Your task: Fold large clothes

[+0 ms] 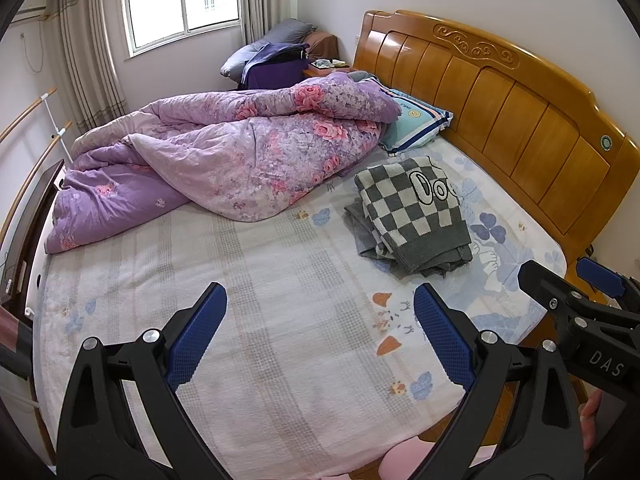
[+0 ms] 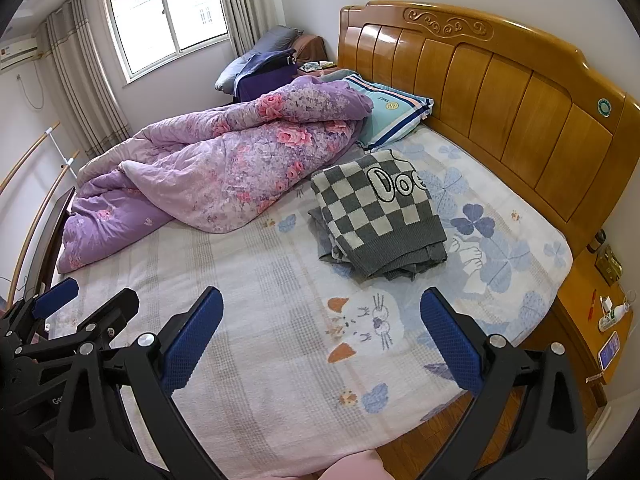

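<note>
A folded grey and white checkered sweater (image 1: 414, 210) lies on the bed sheet (image 1: 240, 280) near the headboard, on top of other grey folded cloth. It also shows in the right wrist view (image 2: 378, 216). My left gripper (image 1: 320, 312) is open and empty, held above the bed's near part, well short of the sweater. My right gripper (image 2: 322, 316) is open and empty too, beside the left one. The right gripper shows at the right edge of the left wrist view (image 1: 568, 284); the left gripper shows at the left edge of the right wrist view (image 2: 92, 296).
A crumpled purple floral quilt (image 1: 224, 160) covers the bed's far left side. A blue striped pillow (image 1: 416, 124) lies against the wooden headboard (image 1: 520, 120). A nightstand (image 2: 600, 304) with a bottle and phone stands right of the bed. A window (image 1: 180, 0) and curtains are behind.
</note>
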